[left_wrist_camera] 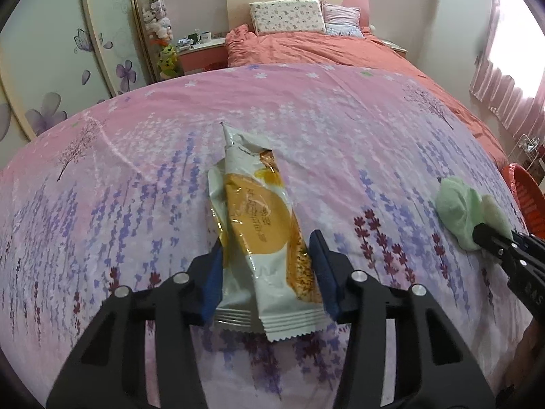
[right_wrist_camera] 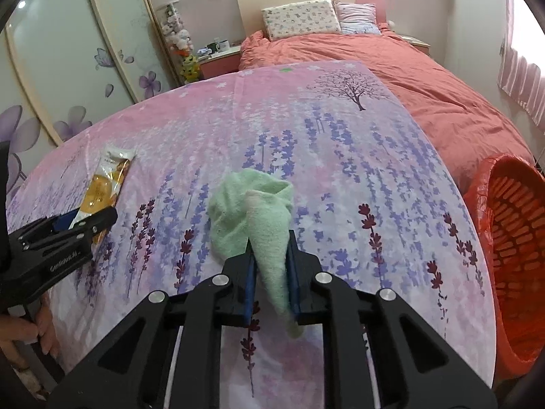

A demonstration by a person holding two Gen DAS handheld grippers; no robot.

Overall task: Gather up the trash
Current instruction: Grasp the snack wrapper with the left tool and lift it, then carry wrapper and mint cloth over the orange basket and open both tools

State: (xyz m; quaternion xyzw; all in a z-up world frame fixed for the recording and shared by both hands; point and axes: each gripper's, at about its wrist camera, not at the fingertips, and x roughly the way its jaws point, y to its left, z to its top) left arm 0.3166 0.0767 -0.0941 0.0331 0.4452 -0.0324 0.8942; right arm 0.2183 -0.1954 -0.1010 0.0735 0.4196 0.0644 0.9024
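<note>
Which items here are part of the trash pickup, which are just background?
Job:
- snack wrapper, between the left gripper fingers
- green cloth, pinched by the right gripper
- red basket lined with a bag, beside the bed

Background:
- floral bedsheet
- pillows
- plush toys
- mugs

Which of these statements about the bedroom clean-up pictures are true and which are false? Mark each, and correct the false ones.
1. The left gripper straddles a snack wrapper. True.
2. The right gripper is empty. False: it pinches a green cloth.
3. An orange basket stands right of the bed. True.
4. The wrapper lies inside the basket. False: it lies on the floral bedspread.
</note>
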